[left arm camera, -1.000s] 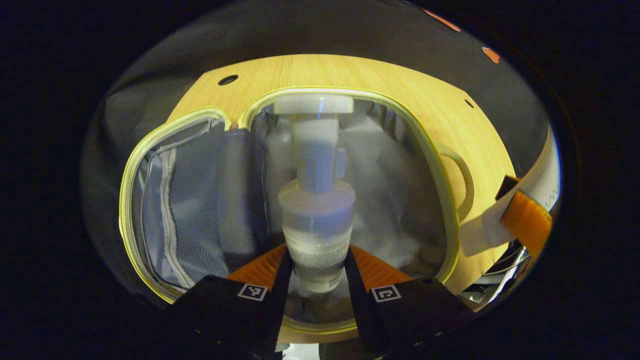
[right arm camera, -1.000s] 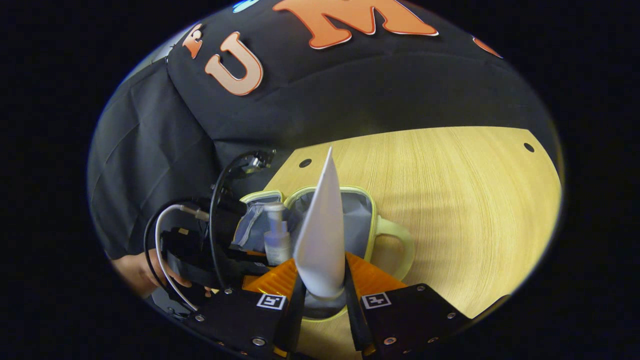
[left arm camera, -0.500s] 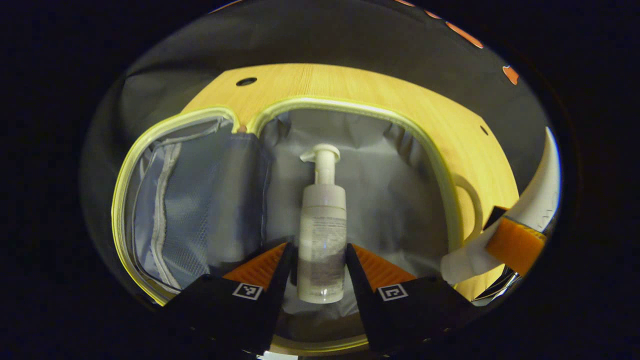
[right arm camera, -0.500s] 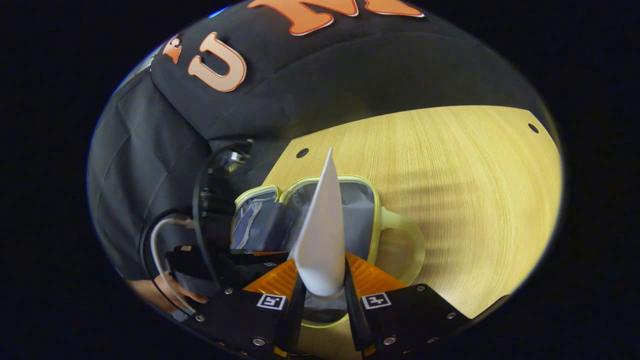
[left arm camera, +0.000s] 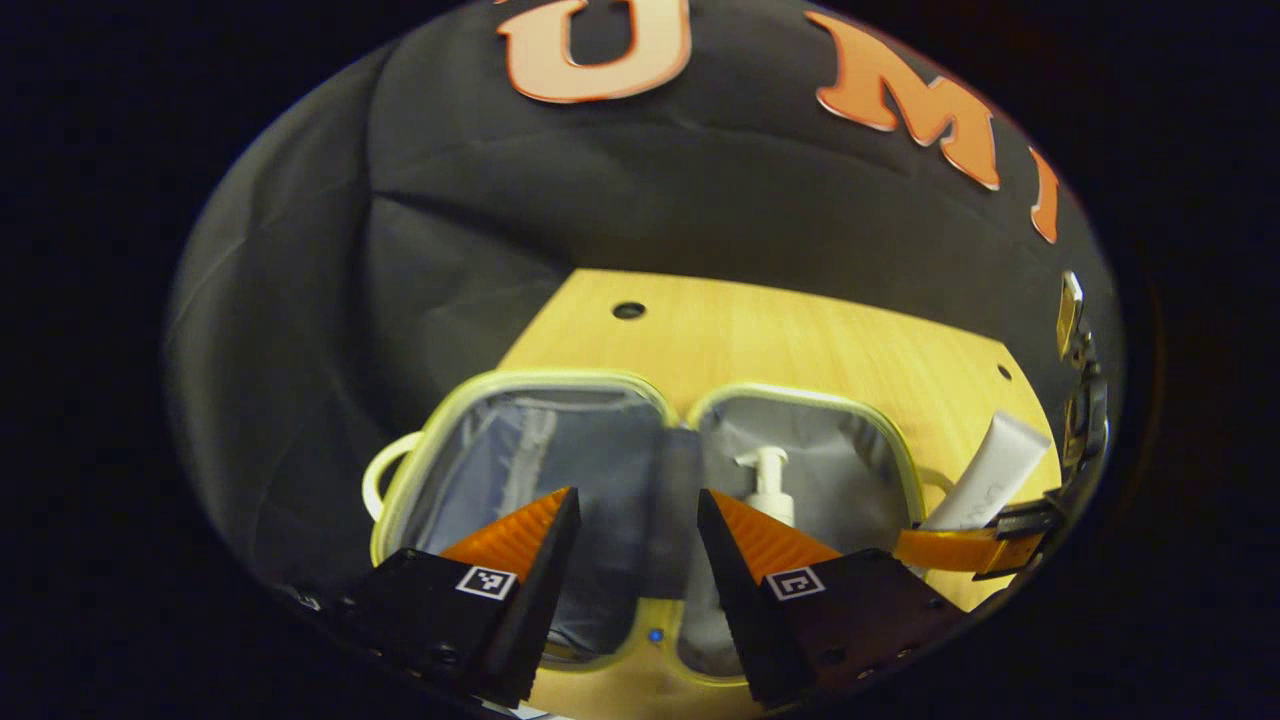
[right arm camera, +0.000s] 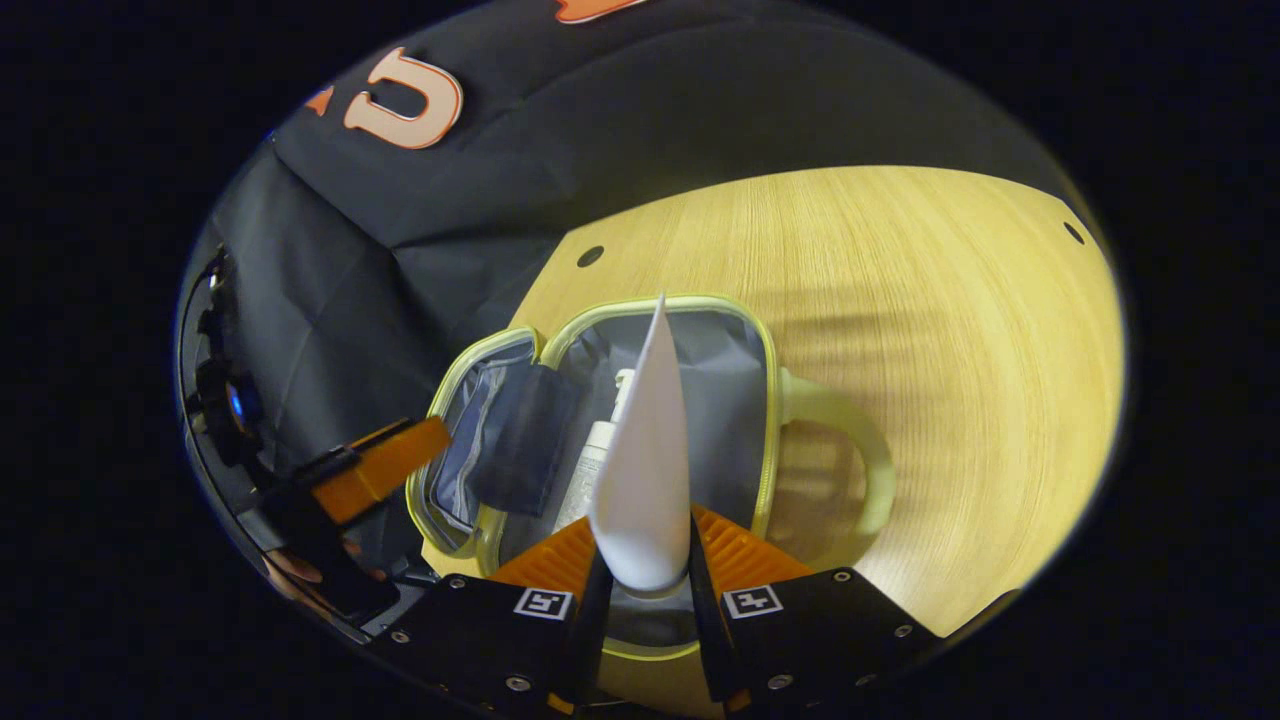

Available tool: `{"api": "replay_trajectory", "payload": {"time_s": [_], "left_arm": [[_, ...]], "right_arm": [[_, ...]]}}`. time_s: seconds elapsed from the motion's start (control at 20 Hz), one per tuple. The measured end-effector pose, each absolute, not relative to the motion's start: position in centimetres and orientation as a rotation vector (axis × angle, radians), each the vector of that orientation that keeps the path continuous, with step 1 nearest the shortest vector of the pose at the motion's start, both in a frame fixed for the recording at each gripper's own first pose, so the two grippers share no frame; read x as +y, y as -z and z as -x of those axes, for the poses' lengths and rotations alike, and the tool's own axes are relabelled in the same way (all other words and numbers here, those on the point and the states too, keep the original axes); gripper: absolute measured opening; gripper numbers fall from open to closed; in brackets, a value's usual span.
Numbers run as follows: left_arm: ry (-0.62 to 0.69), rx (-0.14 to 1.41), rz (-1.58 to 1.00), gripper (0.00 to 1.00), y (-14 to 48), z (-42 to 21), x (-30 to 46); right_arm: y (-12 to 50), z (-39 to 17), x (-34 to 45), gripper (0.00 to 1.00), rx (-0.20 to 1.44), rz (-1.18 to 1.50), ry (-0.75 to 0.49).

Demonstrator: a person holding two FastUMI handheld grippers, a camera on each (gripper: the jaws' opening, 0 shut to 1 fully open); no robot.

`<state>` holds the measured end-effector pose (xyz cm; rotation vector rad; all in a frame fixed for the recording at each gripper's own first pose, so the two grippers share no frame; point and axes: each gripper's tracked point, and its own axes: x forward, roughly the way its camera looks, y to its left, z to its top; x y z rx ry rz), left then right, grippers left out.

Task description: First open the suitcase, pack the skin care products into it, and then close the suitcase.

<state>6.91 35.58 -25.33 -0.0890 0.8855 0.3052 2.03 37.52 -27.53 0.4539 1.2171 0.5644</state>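
- Half a second ago the left gripper was pinching the clear pump bottle with a white top; now it has let go and pulled back, jaws spread with nothing between them.
- Close up in the right gripper view, the right gripper pinches a soft white tube, both fingers pressing on it, above the case.
- Just past it, the small grey-lined suitcase with a pale yellow-green rim lies wide open on the light wooden table.
- So far: suitcase open, bottle lying inside the handle-side half (one thing packed).
- What is left, I think: put the tube in, then close the suitcase.
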Motion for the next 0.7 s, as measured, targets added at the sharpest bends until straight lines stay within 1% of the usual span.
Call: {"api": "replay_trajectory", "payload": {"time_s": [0.2,0.35,0.5,0.7], "left_arm": [[-0.405,0.863,0.101,0.76,24.7,-5.1,40.4],[-0.467,0.875,0.114,0.76,25.2,-2.9,43.5],[-0.524,0.877,0.143,0.76,25.5,-1.1,46.2],[-0.589,0.882,0.157,0.76,25.7,0.9,49.7]], "right_arm": [[28.3,-1.5,37.2,0.41,1.303,-0.406,-0.526],[28.8,-1.0,37.9,0.41,1.383,-0.428,-0.456],[30.0,-0.7,37.6,0.41,1.426,-0.347,-0.43],[30.6,-0.8,37.5,0.41,1.46,-0.339,-0.334]]}}
